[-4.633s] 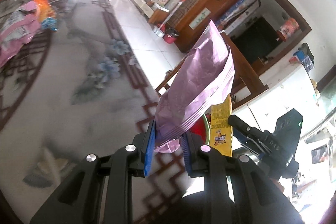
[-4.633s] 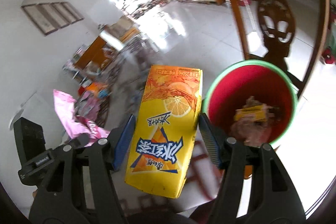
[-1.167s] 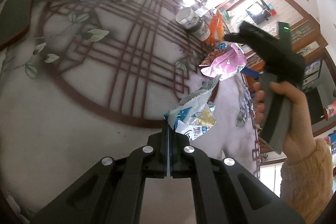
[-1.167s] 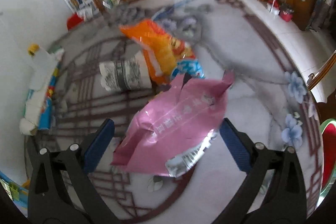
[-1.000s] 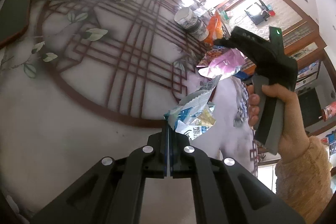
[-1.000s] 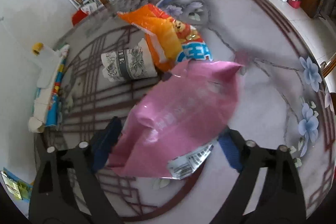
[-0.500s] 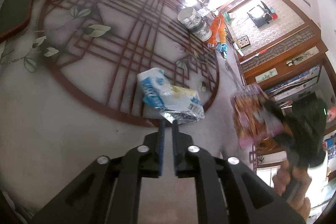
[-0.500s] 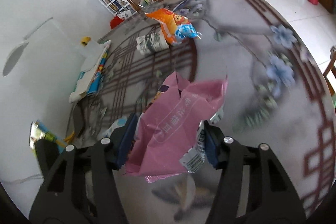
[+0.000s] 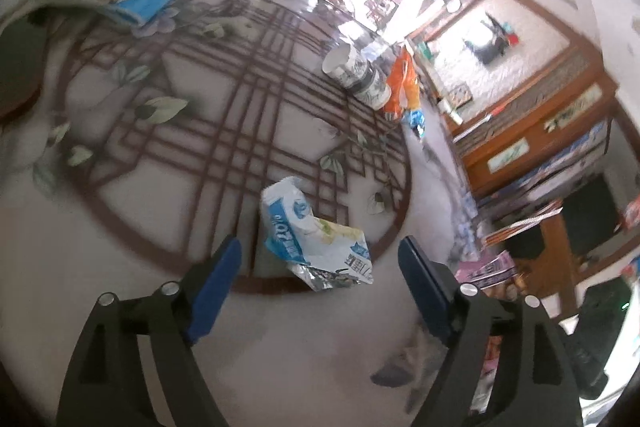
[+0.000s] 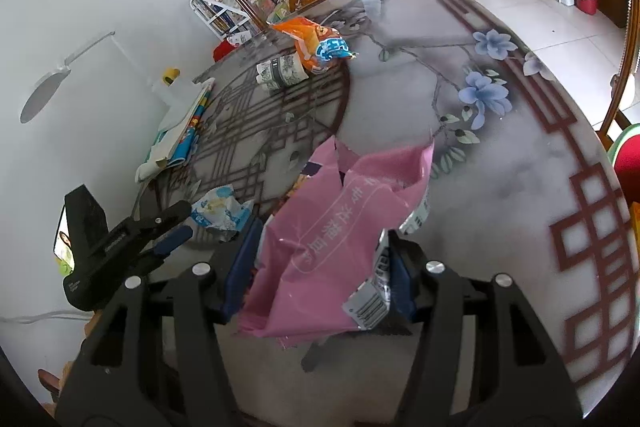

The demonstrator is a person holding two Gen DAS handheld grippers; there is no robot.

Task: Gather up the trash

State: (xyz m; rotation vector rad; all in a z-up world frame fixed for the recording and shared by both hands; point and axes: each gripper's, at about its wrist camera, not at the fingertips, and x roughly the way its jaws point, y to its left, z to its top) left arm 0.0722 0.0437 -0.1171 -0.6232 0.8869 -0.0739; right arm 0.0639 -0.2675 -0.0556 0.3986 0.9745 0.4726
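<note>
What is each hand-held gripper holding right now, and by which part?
Right hand-held gripper: pink bag, clamped across its lower end. Left hand-held gripper: nothing, jaws just opened.

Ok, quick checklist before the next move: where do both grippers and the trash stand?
1. Right gripper shut on pink bag: ok.
2. Left gripper wide open, having just been opening; blue-white wrapper between the fingers, untouched: ok.
3. Wrapper in hand for collection: not ok, it lies on the table.
4. Red bin in view at the table's right edge: ok.
5. Orange bag and patterned cup collected: not ok.
6. Bin has room: cannot tell.
</note>
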